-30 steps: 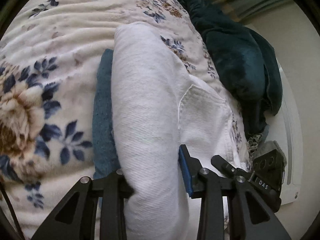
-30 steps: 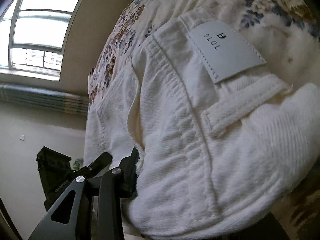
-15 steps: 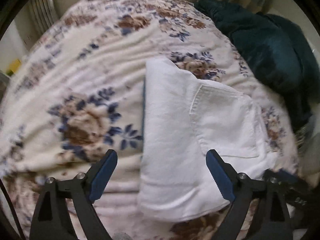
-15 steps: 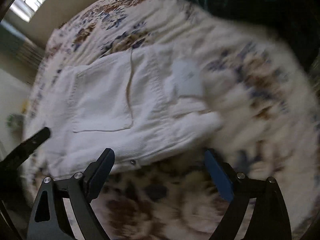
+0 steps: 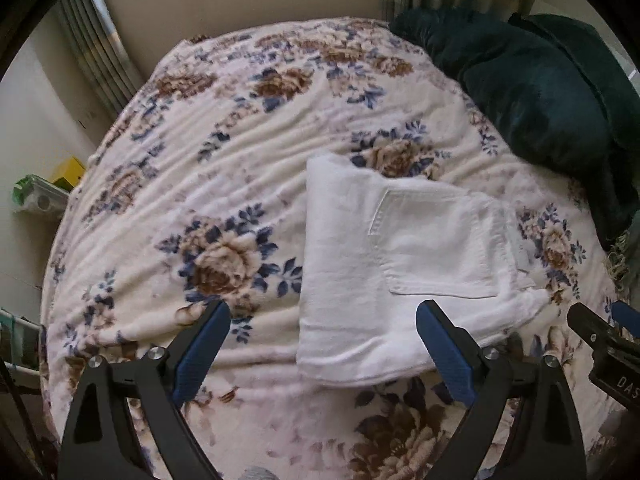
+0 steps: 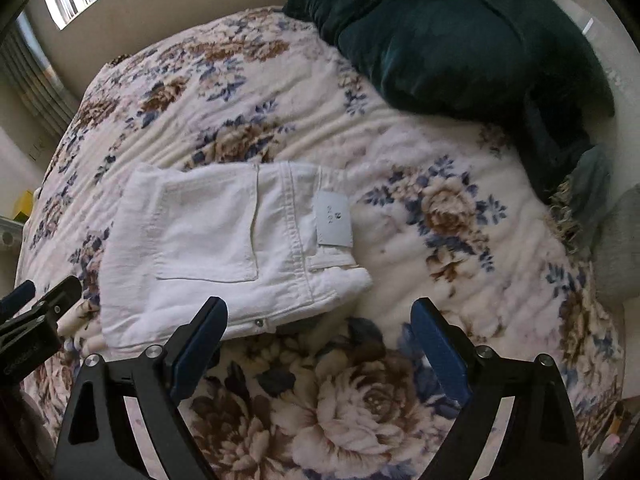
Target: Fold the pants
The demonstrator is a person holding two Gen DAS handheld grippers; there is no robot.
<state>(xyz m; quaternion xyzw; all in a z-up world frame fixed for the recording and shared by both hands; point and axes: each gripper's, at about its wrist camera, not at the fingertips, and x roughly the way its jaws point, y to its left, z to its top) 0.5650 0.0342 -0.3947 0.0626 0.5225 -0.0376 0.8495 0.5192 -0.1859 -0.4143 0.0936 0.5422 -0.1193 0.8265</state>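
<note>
presently, item one: white pants [image 5: 404,264], folded into a compact rectangle, lying flat on the bed's floral blanket [image 5: 224,160], toward the near edge. back pocket [image 6: 208,232] faces up; waistband with its pale label patch [image 6: 334,220] sits at the right end in the right wrist view; a rivet or button shows at the near hem.

item two: left hand-held gripper [image 5: 322,354], jaws spread wide, blue pads clear of the cloth, holding nothing; it hovers just short of the bundle's near edge.

item three: right hand-held gripper [image 6: 320,346], likewise spread wide and empty, over bare blanket just beside the waistband corner. each tool's tip shows at the margin of the other's view.

step in hand, as judged: the folding looks finished or nearly so; the bundle is released and at rest. the near corner by the waistband bulges a little, and the far left end sits slightly rounded. next move, if any, calls for a light press or tuck at that corner, or simply drawing both tools back without snagging the hem.

containers: none among the task's things. a dark teal throw [image 6: 448,36] lies heaped at the far right of the bed, well apart from the pants; a yellow box [image 5: 70,172] and a pale rack stand off the bed at left, contents too small to tell.
</note>
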